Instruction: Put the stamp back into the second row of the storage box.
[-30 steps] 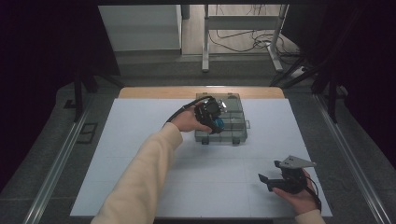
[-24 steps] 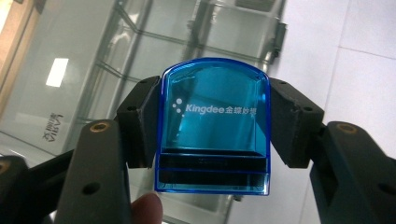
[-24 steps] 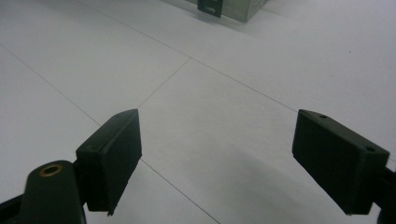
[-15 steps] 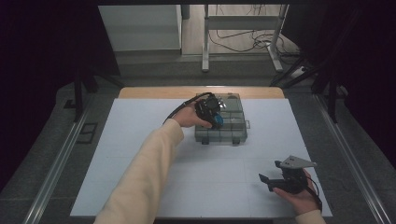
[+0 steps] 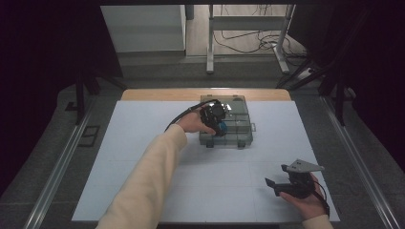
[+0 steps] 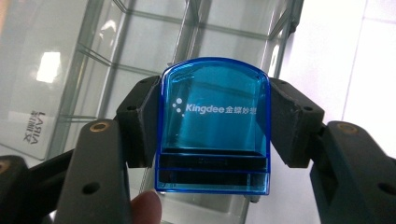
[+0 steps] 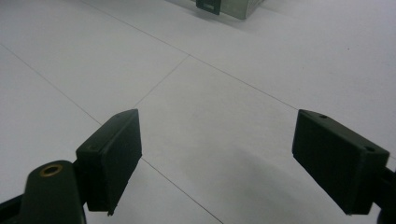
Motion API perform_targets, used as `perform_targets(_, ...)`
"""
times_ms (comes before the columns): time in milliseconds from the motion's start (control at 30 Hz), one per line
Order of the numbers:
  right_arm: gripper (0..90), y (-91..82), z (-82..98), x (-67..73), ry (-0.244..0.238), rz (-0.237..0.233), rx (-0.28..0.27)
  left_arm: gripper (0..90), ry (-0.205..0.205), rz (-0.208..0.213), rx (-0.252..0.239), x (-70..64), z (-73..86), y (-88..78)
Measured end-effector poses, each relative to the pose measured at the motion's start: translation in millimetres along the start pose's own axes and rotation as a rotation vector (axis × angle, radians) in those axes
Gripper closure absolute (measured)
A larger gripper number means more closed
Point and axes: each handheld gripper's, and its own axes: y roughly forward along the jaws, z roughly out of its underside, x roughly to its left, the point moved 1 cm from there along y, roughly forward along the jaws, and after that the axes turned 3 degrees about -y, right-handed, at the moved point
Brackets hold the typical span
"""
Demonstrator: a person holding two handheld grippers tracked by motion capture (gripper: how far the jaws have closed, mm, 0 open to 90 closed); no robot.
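left tool [image 6: 212, 140] clenched on the blue stamp case [image 6: 214, 126], held just above the clear compartment box [image 5: 227, 121]. since a second ago it has barely shifted; placement looks imminent. right tool [image 5: 282, 186] released, idle on the surface [image 5: 143, 143].

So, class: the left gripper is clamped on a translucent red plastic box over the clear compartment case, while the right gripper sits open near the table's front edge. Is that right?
Not quite: the translucent plastic box is blue, not red, as the left gripper view shows. The rest holds: the left gripper is clamped on it over the clear compartment case, and the right gripper sits open near the white table's front edge.
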Motion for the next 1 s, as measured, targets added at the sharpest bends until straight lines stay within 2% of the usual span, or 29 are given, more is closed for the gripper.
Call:
perform_targets(233, 16.2, -0.4, 1.0, -0.5, 0.007, 0.002, 0.006, 41.3, 0.024, 0.004, 0.011, -0.7, 1.5, 4.4)
perform_targets(567, 16.4, -0.4, 0.1, 1.1, 0.001, 0.005, 0.005, 39.6, 0.039, -0.031, 0.016, -2.9, 2.3, 6.6)
perform_targets(600, 16.4, -0.4, 0.2, 1.1, -0.001, 0.005, 0.005, 39.6, 0.034, -0.033, 0.006, -3.5, 2.3, 6.7)
perform_targets(633, 16.4, -0.7, 0.0, 1.1, 0.0, 0.005, 0.004, 32.9, 0.021, -0.023, 0.006, -3.2, 1.7, 5.7)
perform_targets(667, 16.4, -1.2, 0.0, 0.7, 0.006, 0.006, -0.003, 20.6, 0.001, -0.027, -0.011, -4.5, 1.0, 1.8)
perform_targets(767, 16.4, -1.2, 0.3, 0.6, 0.0, 0.007, 0.002, 12.6, -0.04, -0.017, -0.047, -5.1, 1.4, -6.7)
perform_targets(833, 16.4, -1.3, 0.1, 0.8, 0.0, 0.006, 0.001, 10.6, -0.053, -0.018, -0.054, -4.7, 2.0, -8.9)
perform_targets(933, 16.4, -1.7, -0.4, 1.3, 0.001, 0.009, -0.004, 9.1, -0.108, -0.014, -0.094, -5.1, 6.5, -19.5)
perform_targets(967, 16.4, -1.2, -0.2, 1.2, 0.001, 0.009, -0.002, 9.7, -0.145, -0.018, -0.128, -7.1, 11.1, -27.6)
perform_targets(1000, 16.4, -0.8, -0.1, 1.4, 0.0, 0.008, 0.002, 9.8, -0.159, -0.024, -0.142, -8.2, 14.1, -31.5)
